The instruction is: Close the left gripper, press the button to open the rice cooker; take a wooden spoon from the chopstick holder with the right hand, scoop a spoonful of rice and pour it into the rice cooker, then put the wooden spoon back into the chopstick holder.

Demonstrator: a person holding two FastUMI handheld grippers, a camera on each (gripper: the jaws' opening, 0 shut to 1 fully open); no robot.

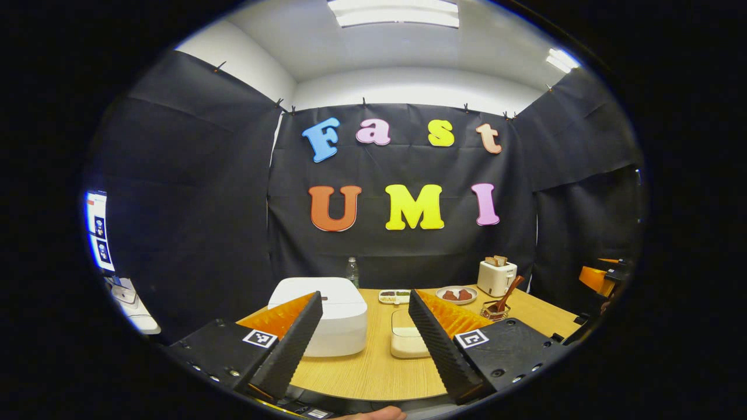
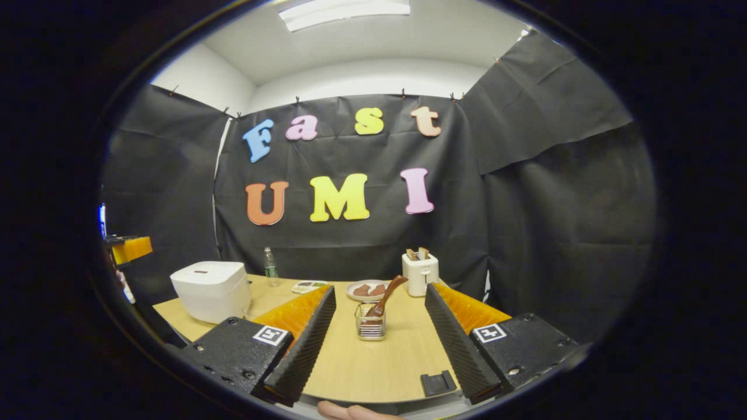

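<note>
Hovering over the near edge of the desk, the left hand-held gripper has its fingers spread apart, framing the closed white rice cooker at the desk's left edge and a cream lidded container beside it. The right hand-held gripper is likewise spread apart and holds nothing; between its fingers, farther along the desk, stands the wire chopstick holder with the wooden spoon leaning in it. Toward the far edge sit a plate, a toaster and a water bottle.
</note>
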